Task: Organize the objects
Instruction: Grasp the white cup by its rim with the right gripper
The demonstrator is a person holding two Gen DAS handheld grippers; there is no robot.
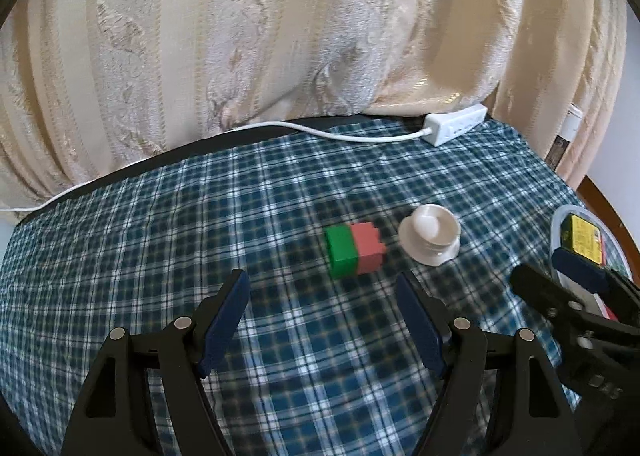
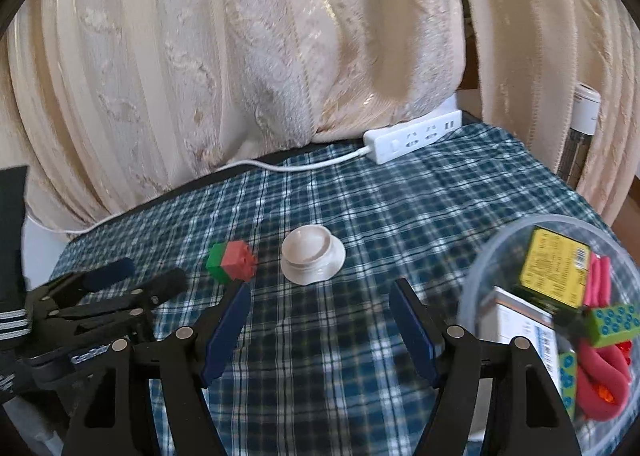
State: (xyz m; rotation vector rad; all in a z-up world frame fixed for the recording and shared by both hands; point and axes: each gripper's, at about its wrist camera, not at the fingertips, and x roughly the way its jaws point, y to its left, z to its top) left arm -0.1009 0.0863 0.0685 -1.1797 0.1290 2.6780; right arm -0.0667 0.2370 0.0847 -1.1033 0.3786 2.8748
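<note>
A green-and-red toy brick [image 1: 354,250] lies on the checked cloth, just ahead of my left gripper [image 1: 322,282], which is open and empty. Beside it to the right stands a small white round cap with a flared base [image 1: 430,238]. In the right wrist view the white cap [image 2: 312,256] sits just beyond my right gripper [image 2: 320,292], also open and empty. The brick [image 2: 232,260] lies off its left fingertip. Each gripper shows in the other's view: the right gripper [image 1: 552,276] at the right edge, the left gripper [image 2: 146,276] low on the left.
A clear plastic bowl [image 2: 520,222] at the right holds a yellow box [image 2: 556,268], a green studded block, a white box and pink pieces. A white power strip [image 2: 412,140] with its cord lies at the table's far edge. Cream curtains hang behind.
</note>
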